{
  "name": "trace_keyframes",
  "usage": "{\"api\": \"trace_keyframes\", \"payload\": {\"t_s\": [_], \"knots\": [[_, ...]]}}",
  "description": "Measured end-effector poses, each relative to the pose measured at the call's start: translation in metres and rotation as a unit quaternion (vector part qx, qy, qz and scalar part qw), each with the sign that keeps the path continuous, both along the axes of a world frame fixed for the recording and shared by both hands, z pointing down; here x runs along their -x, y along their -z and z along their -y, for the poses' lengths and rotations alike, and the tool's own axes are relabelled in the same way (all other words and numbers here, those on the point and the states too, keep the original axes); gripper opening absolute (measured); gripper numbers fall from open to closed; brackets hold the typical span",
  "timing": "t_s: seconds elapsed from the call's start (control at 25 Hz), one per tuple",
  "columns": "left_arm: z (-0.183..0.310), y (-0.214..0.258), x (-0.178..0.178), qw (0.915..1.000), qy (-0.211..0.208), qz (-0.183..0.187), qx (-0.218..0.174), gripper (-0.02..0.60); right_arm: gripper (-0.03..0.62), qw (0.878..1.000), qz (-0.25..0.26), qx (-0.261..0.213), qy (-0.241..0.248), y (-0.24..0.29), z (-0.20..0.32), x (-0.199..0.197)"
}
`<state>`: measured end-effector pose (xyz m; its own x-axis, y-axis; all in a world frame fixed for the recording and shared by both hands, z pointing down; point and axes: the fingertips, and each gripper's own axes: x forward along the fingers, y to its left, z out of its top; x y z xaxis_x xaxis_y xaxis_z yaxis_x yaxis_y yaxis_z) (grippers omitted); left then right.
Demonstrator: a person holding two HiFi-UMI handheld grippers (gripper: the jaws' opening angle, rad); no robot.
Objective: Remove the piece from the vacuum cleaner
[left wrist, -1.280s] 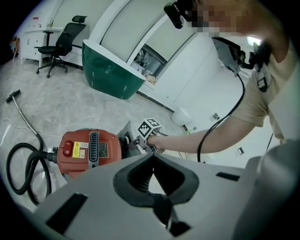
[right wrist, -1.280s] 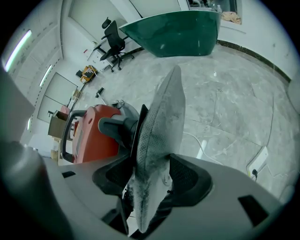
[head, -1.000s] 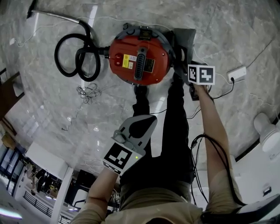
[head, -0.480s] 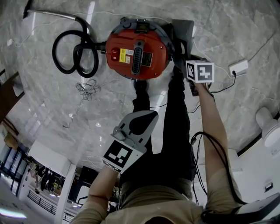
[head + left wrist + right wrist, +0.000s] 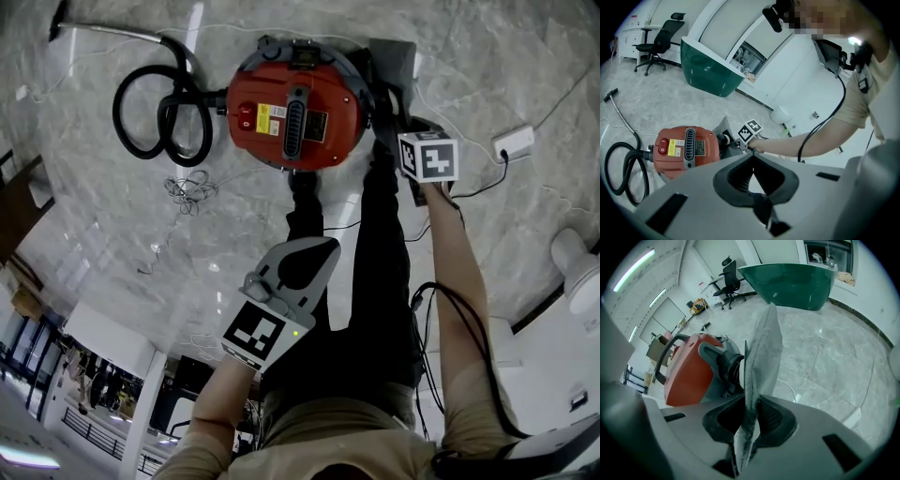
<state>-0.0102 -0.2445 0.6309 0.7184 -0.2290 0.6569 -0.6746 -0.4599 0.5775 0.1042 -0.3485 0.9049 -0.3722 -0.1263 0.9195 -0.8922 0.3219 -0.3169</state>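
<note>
Beside red vacuum (image 5: 686,373), piece (image 5: 764,348) thin; grey; dusty

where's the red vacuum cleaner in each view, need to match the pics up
Head view: the red vacuum cleaner sits at top centre.
Left gripper view: lower left.
Right gripper view: left of centre.
Shared landmark: the grey piece right beside it, at top right of it in the head view, behind it in the left gripper view, and down the middle of the right gripper view.

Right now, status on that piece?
Right gripper just closing on flat grey mesh piece, at outlet of red round vacuum cleaner. Left gripper shut, empty. Nothing blocking.
</note>
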Motion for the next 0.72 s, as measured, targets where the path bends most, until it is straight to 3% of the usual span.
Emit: {"api": "trace_keyframes", "payload": {"t_s": [0.32, 0.48, 0.72], "knots": [[0.0011, 0.0027, 0.0044, 0.9999, -0.008, 0.005, -0.008, 0.003, 0.057, 0.999, -0.015, -0.021, 0.019, 0.0007, 0.0003, -0.0014], [0.0022, 0.0012, 0.0064, 1.0, -0.005, 0.004, -0.006, 0.003, 0.05, 0.995, -0.053, -0.046, 0.067, 0.0009, -0.0023, -0.0026], [0.0048, -0.0026, 0.0057, 1.0, -0.005, 0.004, -0.001, 0.003, 0.035, 0.985, -0.1, -0.1, 0.099, 0.0019, -0.0026, -0.0021]]}}
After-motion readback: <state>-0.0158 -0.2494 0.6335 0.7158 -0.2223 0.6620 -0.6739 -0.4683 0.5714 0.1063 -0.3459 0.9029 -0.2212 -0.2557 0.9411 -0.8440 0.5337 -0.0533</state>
